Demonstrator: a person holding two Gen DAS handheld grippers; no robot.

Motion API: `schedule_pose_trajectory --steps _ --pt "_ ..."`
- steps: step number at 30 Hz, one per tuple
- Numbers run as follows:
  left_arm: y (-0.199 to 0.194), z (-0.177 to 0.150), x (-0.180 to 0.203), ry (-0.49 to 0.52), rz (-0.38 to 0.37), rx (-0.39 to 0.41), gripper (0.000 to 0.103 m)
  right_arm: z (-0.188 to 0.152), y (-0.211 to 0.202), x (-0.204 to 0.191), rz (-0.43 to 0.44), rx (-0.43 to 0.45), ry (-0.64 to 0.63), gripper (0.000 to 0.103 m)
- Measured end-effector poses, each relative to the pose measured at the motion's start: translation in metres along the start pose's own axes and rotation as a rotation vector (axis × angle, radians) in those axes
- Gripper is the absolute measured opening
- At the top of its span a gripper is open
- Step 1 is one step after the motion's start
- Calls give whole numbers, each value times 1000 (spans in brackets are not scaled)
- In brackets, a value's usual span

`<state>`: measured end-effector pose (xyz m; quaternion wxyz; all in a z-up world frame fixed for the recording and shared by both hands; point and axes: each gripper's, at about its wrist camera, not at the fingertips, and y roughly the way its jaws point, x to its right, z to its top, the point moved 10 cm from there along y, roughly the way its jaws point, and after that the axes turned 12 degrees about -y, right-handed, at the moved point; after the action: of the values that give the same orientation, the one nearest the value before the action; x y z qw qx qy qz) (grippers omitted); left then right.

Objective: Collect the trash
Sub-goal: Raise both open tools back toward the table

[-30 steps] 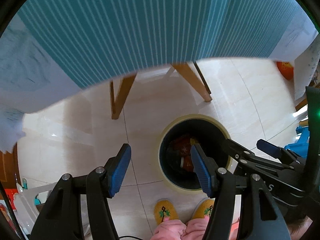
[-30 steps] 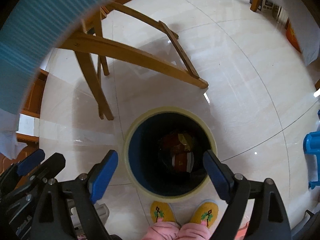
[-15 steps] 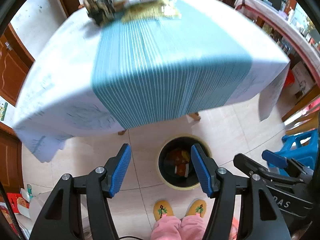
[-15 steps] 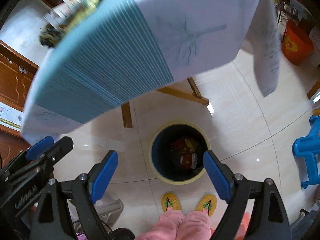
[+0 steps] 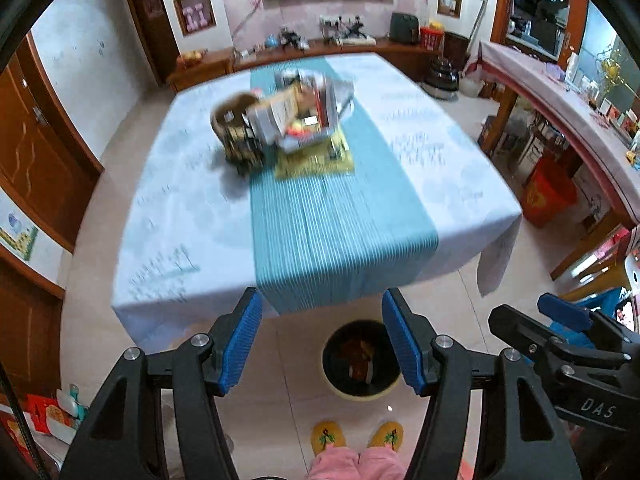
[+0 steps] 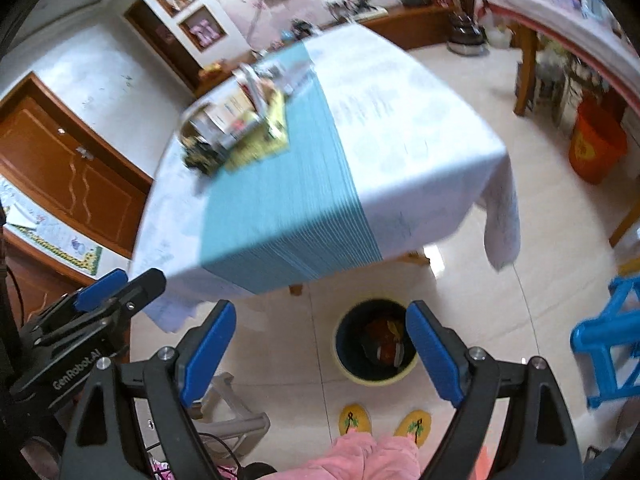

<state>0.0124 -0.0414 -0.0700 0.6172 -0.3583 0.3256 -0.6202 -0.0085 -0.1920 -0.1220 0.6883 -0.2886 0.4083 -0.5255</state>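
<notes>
Both grippers have risen well above where they were a second ago, when they hung just over the bin; the whole table top now shows in both views. One bin (image 5: 362, 360) stands on the floor just in front of the table's (image 5: 192, 208) near edge, with dark and orange-red trash (image 5: 358, 356) lying in its bottom; how many pieces cannot be told. One table carries a white cloth and one teal runner (image 5: 336, 248) down its middle. Toward the far end of the runner sits a blurred cluster: one brown basket (image 5: 234, 120), a pile of papers and packets (image 5: 304, 112) beside it, and a yellow mat (image 5: 316, 160) under them. Two yellow slippers (image 5: 356, 436) show at the bottom edge, just behind the bin. One orange bucket (image 6: 596, 148) stands on the floor to the right, and one blue stool (image 6: 608, 340) nearer. The left gripper (image 5: 322, 344) has its two blue pads (image 5: 240, 344) spread wide, with nothing between them and touching nothing. The right gripper (image 6: 320, 350) is likewise spread wide and empty, its pads (image 6: 434, 354) framing the bin far below.
</notes>
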Motion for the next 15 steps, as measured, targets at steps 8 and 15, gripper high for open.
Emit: schedule_pose_trajectory --steps 8,15 --pt "-35 59 -8 -53 23 87 61 64 -32 -32 37 103 -113 88" --pt "-21 114 -36 -97 18 133 62 110 -23 -50 37 146 -189 88"
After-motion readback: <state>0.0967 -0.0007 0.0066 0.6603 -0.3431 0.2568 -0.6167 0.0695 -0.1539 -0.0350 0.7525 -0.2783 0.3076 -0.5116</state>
